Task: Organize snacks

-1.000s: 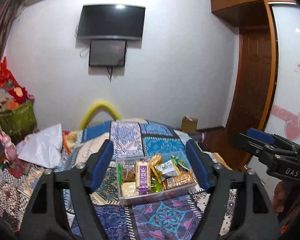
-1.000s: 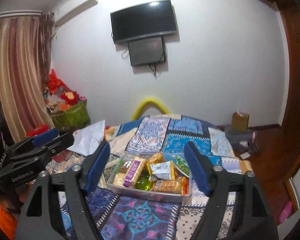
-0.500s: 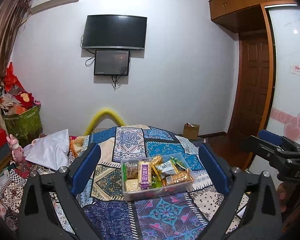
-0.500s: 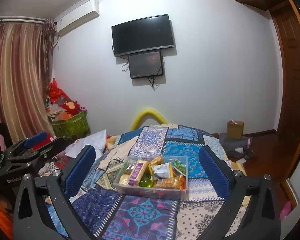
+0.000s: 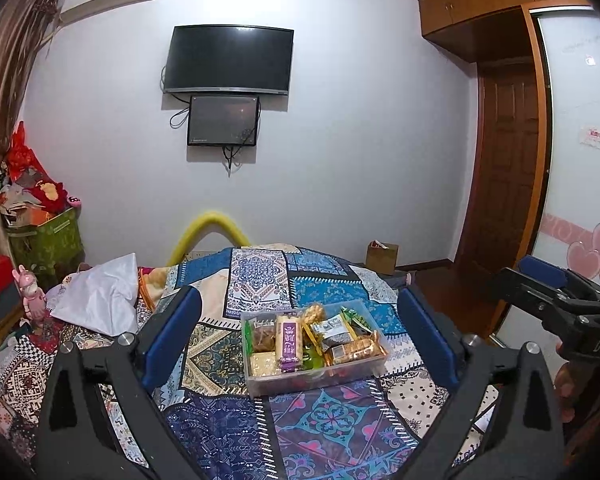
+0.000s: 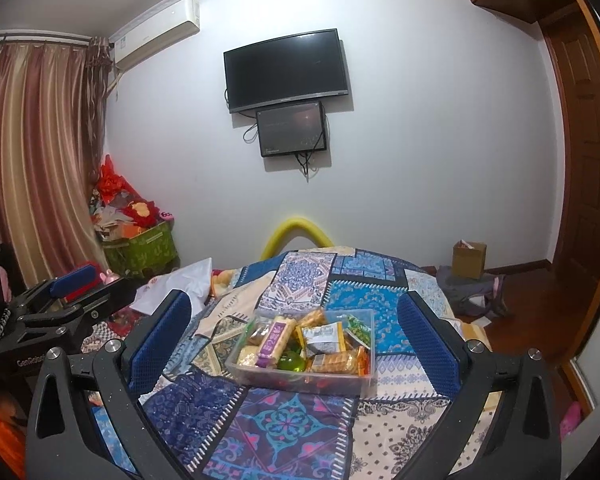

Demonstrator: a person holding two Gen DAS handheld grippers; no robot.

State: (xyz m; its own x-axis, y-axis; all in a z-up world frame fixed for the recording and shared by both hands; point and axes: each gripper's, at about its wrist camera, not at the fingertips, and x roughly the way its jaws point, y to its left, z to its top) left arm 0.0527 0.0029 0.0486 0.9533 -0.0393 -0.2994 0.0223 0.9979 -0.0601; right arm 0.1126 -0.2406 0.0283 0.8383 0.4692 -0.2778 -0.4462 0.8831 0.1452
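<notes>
A clear plastic box (image 5: 315, 380) (image 6: 300, 382) of snacks sits on a patchwork quilt. Inside lie a purple-labelled wafer pack (image 5: 288, 340) (image 6: 274, 342), a biscuit pack (image 5: 355, 350) (image 6: 335, 360), a grey-white packet (image 5: 335, 328) (image 6: 323, 338) and several other packets. My left gripper (image 5: 298, 300) is open, held back from the box, its blue pads wide apart and bare. My right gripper (image 6: 294, 302) is open too, equally short of the box. Each view catches the other gripper at its edge: the right gripper (image 5: 547, 300) on the right and the left gripper (image 6: 72, 292) on the left.
The quilt (image 5: 220, 432) covers a bed. A white cloth (image 5: 100, 300) and a pink toy (image 5: 32, 296) lie at its left. A yellow foam arch (image 5: 208, 232) stands behind. A green basket (image 6: 140, 248), a cardboard box (image 6: 469, 258) and a wooden door (image 5: 503, 184) line the room.
Both grippers' jaws have spread from partly closed to wide open. Both views have drawn back a little, so the box looks smaller and more wall shows.
</notes>
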